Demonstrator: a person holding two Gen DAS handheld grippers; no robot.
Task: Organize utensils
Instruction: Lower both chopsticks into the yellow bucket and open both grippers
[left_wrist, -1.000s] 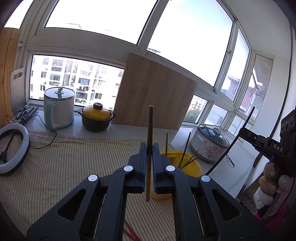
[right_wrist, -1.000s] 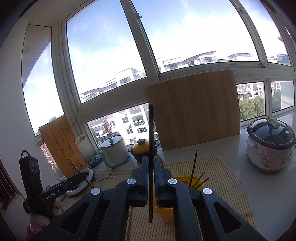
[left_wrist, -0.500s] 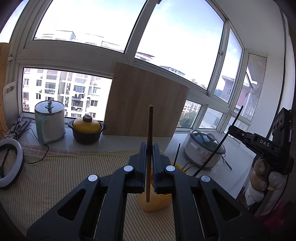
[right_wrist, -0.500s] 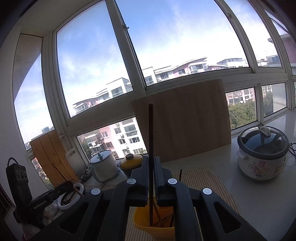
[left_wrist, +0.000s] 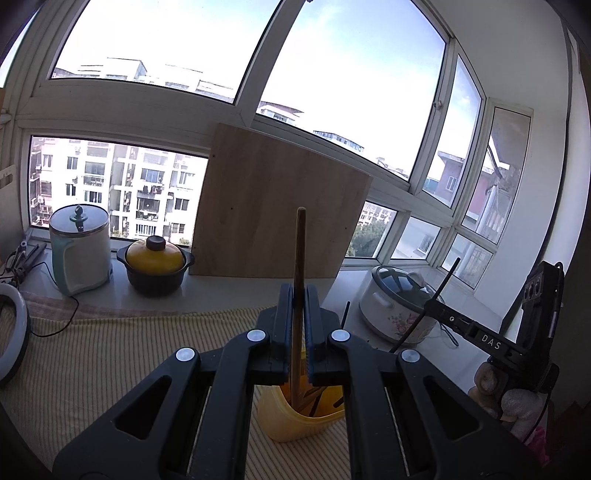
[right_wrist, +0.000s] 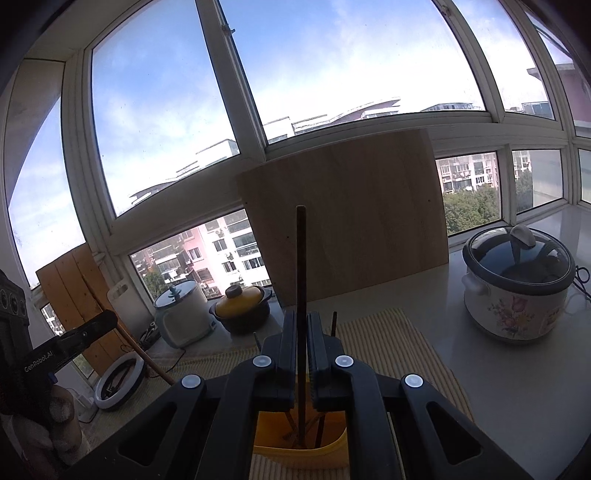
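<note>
My left gripper (left_wrist: 298, 295) is shut on a brown wooden chopstick (left_wrist: 300, 243) that stands upright between its pads. Just below and beyond it on the striped cloth sits the yellow cup (left_wrist: 295, 421), holding several chopsticks. My right gripper (right_wrist: 301, 321) is shut on a dark chopstick (right_wrist: 301, 258), also upright, whose lower end lines up with the yellow cup (right_wrist: 295, 448) mouth. From the side, each stick's tip hangs clear of the cup: the right gripper (left_wrist: 430, 306) is on the cup's right and the left gripper (right_wrist: 107, 321) on its left.
A wooden board (left_wrist: 273, 210) leans on the window. A flowered rice cooker (right_wrist: 517, 288) stands on the white counter at right. A yellow-lidded black pot (left_wrist: 155, 266), a pale kettle (left_wrist: 79, 251) and a ring light (right_wrist: 118, 380) sit at left. Striped cloth (left_wrist: 110, 350) covers the table.
Both grippers have closed in on the yellow cup. It slid from the right to under the left gripper, and sank low beneath the right gripper. Both sticks stay gripped.
</note>
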